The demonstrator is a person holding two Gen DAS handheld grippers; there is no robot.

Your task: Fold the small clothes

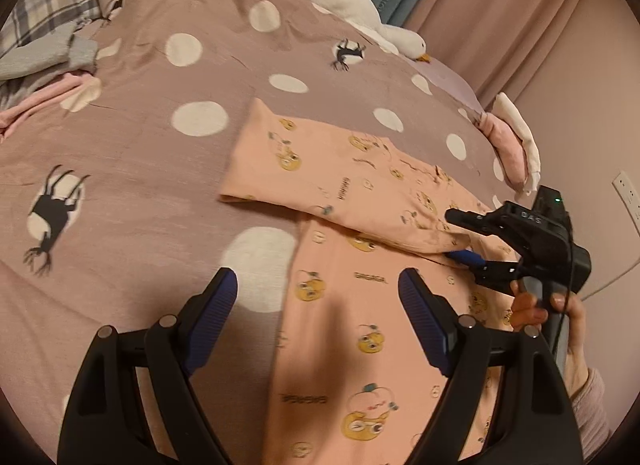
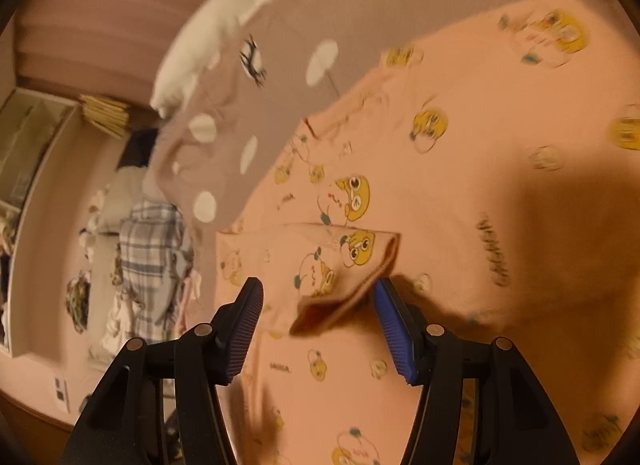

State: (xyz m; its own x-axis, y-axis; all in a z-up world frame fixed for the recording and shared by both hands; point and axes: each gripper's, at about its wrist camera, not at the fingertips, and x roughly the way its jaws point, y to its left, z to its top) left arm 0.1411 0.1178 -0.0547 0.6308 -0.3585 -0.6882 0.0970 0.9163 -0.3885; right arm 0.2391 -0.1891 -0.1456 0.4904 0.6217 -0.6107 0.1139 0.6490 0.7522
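The peach cotton garment printed with yellow cartoon faces (image 1: 360, 265) lies flat on the mauve bed cover with white dots (image 1: 160, 113), one part folded across it and its long axis running from the near edge toward the far right; "GAGAGA" repeats on the print. The left gripper (image 1: 318, 289) hovers with jaws apart over its left edge. The right gripper (image 2: 318, 301), angled down in a hand (image 1: 560, 317), stands open around a folded cuff, pads not pressing.

Peach cartoon-print garment (image 1: 360, 305); mauve white-dotted bedspread (image 1: 140, 145).

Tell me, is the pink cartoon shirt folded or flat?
Partly folded: the pink cartoon-print cotton shirt has one sleeve flap laid over its spread body.
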